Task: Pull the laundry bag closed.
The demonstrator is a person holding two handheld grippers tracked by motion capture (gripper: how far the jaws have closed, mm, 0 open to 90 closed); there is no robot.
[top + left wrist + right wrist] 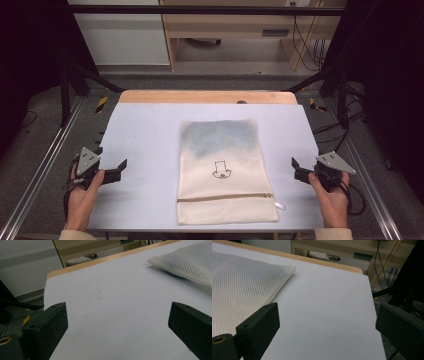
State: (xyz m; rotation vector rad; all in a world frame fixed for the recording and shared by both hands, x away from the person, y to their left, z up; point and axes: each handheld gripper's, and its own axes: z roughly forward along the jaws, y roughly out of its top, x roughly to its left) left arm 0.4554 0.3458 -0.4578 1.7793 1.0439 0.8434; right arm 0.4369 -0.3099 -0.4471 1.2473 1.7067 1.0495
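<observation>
mesh bag (225,172), printed drawing (220,170), no readable text

No words, brand names or numbers can be read anywhere. The one sign is a small black line drawing (219,170), an upward arrow shape with a curl at its base, on the mesh laundry bag (225,200), midway between the two grippers.

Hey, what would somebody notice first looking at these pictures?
A cream mesh laundry bag lies flat mid-table, zipper near the person's edge, with something grey-blue showing through its far half. The left gripper and right gripper flank it, jaws open, touching nothing, on the pale table.
</observation>
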